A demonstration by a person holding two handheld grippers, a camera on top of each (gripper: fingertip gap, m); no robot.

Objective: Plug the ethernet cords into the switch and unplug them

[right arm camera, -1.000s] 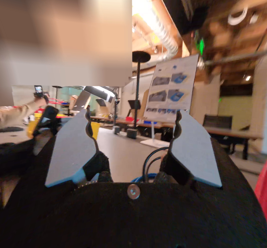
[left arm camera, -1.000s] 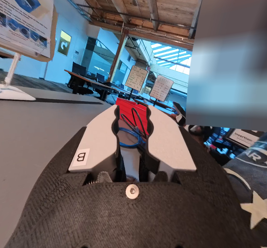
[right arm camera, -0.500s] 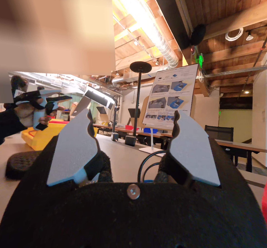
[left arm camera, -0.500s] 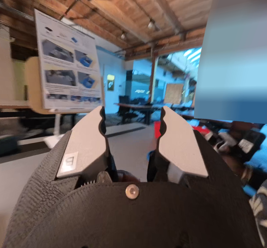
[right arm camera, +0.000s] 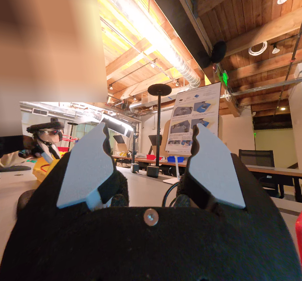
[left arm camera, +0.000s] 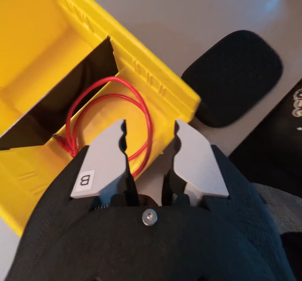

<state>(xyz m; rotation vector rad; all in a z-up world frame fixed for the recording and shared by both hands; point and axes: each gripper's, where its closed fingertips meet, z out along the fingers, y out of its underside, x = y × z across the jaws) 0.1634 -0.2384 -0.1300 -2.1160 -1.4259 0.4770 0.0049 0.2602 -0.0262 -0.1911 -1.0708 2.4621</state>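
The left gripper (left arm camera: 149, 124) pointed down over a yellow bin (left arm camera: 49, 44) on the table (left arm camera: 196, 11), fingers apart and empty. A coiled red cord (left arm camera: 143, 109) lay in the bin's near compartment. The right gripper (right arm camera: 149, 131) faced the room, fingers wide apart and empty, a black cable (right arm camera: 168, 191) looped beneath them.

L cam soft w/ motion blur on bin (left arm camera: 49, 32); R cam sharp, I get skylight (right arm camera: 147, 21) glare, fisheye bend at edges.
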